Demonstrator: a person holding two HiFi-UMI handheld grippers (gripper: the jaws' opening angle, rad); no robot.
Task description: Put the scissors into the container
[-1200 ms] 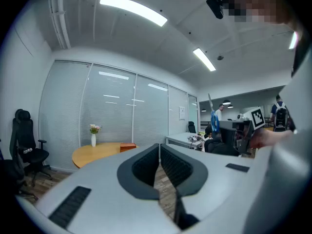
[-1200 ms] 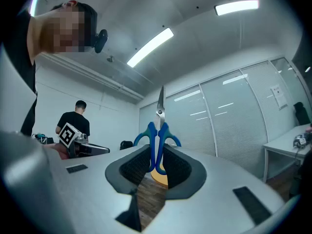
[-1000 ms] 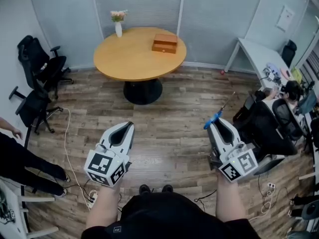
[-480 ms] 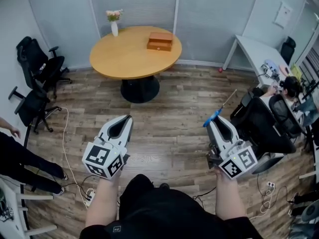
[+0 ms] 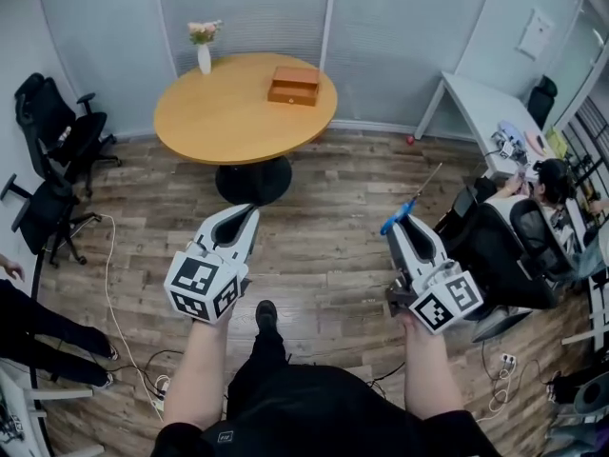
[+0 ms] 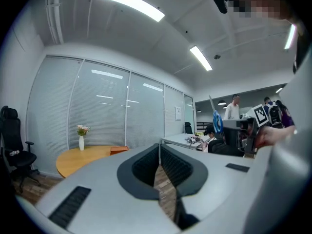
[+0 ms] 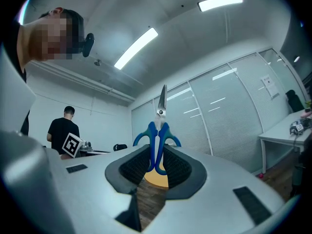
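Well, the right gripper (image 5: 403, 222) was clamped on the blue handles of the scissors (image 7: 157, 130), whose closed blades stuck out beyond the jaws. The left gripper (image 5: 244, 213) had its jaws together on nothing. Both were held over the wooden floor (image 5: 333, 184), well apart from the round table (image 5: 219, 122). On that table sat the wooden container (image 5: 293, 85), near the far edge, with a vase of flowers (image 5: 203, 53) off to its left. Black office chairs (image 5: 52, 141) stood by the left wall and a white cable (image 5: 107, 274) trailed across the boards. To the right, a seated person (image 5: 547, 177) worked at a white desk (image 5: 471, 98).
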